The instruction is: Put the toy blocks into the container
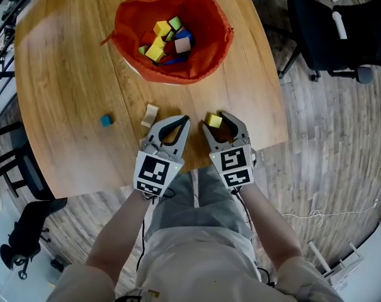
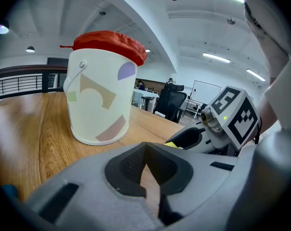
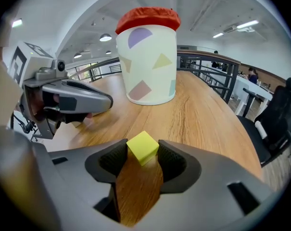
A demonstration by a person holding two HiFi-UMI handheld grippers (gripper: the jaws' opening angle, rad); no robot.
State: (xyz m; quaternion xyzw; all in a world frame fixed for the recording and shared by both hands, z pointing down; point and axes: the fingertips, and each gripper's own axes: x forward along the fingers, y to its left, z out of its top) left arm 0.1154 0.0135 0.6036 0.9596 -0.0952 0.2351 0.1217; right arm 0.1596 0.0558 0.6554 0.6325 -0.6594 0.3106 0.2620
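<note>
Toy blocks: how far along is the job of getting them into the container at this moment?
Done: several blocks lie inside the red-lined bucket. In hand: the right gripper is shut on a yellow block, not yet carried to the bucket; the left gripper is shut on nothing. Left: a blue block and a beige block lie loose on the table.

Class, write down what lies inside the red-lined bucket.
The bucket holds loose blocks: yellow blocks, a green block, a blue block, a pinkish block. Anything beneath the pile is covered.
</note>
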